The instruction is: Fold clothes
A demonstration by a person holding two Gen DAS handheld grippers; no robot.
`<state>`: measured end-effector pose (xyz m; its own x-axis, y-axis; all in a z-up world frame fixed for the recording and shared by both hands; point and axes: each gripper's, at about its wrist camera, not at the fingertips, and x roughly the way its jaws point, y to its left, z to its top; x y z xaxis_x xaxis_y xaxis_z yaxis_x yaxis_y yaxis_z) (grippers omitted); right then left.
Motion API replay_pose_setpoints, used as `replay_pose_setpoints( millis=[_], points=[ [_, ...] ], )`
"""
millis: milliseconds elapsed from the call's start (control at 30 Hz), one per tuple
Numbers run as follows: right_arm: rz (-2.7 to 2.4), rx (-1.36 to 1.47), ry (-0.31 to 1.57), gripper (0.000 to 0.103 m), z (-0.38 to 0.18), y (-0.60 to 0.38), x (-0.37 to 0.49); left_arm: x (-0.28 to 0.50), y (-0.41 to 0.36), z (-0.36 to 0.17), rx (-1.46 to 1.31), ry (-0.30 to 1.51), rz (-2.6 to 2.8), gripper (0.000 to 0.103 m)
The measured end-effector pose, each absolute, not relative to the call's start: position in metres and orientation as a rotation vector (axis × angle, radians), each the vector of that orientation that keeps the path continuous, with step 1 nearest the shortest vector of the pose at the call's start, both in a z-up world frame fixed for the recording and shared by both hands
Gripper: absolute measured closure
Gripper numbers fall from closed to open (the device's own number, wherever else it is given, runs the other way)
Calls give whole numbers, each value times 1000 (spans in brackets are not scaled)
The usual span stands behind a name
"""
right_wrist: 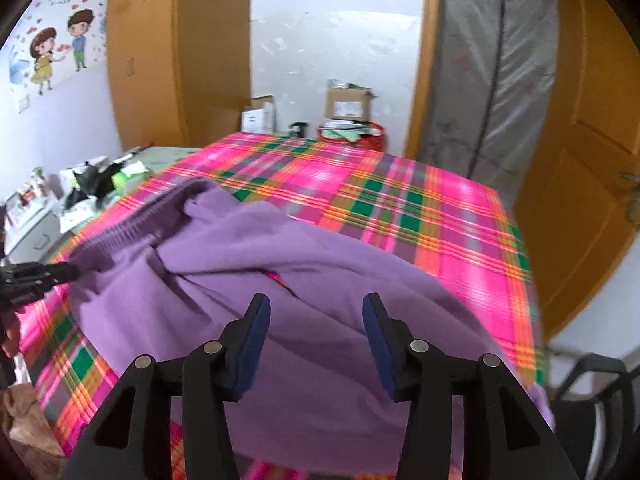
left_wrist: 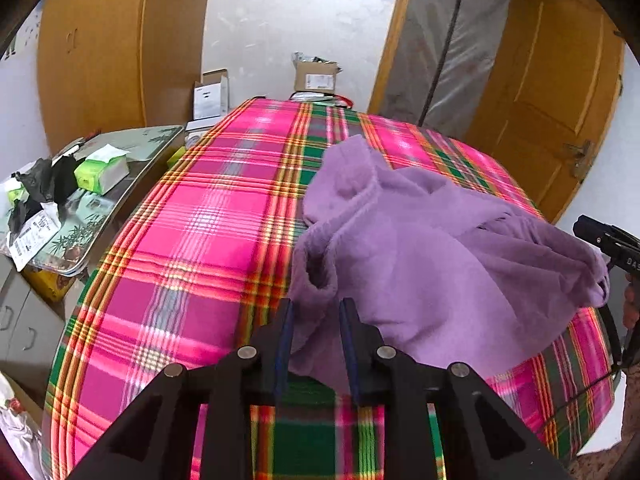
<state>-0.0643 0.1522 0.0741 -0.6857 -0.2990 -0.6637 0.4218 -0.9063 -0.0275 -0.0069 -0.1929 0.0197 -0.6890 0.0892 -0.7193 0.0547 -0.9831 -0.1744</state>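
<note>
A purple fleece garment [left_wrist: 420,248] lies bunched on the plaid-covered surface [left_wrist: 192,232], its length running from near to far edge. The left gripper [left_wrist: 316,312] stands narrowly apart with fleece between its fingers. The right gripper [right_wrist: 316,308] hovers wide above it. Only the right view shows the ribbed hem [right_wrist: 132,228].

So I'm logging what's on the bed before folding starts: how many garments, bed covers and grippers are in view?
Purple fleece garment: 1
Pink plaid bed cover: 1
Grippers: 2, the left gripper with fleece between its fingers, the right gripper open above the fleece
Total: 4
</note>
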Motion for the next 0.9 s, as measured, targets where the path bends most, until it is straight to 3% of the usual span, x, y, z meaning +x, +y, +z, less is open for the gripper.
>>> replay_pose_setpoints(
  millis=[200, 433, 900],
  points=[
    [-2467, 997, 263, 53, 65, 104, -115, -19, -202, 17, -1229, -351, 2864, 79],
    [-2354, 1059, 315, 53, 48, 50, -176, -19, -224, 13, -1165, -550, 2818, 91],
    [-2172, 1180, 346, 53, 26, -29, -255, 7, -258, 15, -1052, -769, 2840, 93]
  ],
)
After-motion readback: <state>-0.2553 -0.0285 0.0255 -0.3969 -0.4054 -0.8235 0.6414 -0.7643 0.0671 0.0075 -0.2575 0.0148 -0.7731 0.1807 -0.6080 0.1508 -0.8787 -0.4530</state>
